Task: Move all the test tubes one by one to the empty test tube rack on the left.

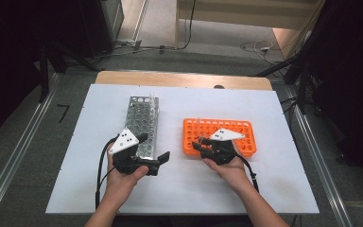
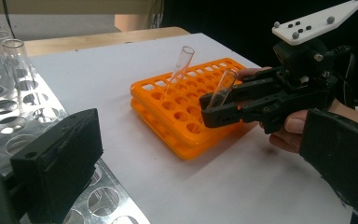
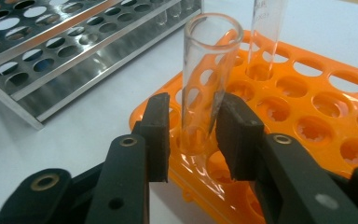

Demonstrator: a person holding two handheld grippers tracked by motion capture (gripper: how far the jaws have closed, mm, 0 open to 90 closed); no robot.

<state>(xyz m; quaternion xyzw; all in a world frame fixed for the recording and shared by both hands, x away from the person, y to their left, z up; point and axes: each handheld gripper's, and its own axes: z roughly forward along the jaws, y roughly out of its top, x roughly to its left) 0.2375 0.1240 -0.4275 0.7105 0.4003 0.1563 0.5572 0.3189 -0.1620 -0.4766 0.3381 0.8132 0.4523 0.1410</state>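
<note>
On the worktop [image 1: 264,189], the metal rack [image 1: 142,124] stands left of centre and the plastic rack [image 1: 236,135] right of centre, well apart. Three tubes [image 2: 9,56] stand in the metal rack's far end. One tube [image 2: 182,63] leans in the plastic rack's far left corner. A second tube [image 3: 209,79] stands in a near-left hole, between the jaws of the right claw [image 3: 193,135]. The left claw [image 1: 153,151] sits over the metal rack's near end.

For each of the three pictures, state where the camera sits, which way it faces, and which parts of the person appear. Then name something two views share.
High view: fixed above the person's side, facing forward and down on the white table sheet; both forearms, hands and grippers enter from below.
Left gripper view: rides the left gripper, facing the orange plastic tube rack and the right gripper; fingers show.
Right gripper view: rides the right gripper, looking along its jaws at a clear glass test tube.
Shared: the perforated metal rack and the orange rack.
</note>
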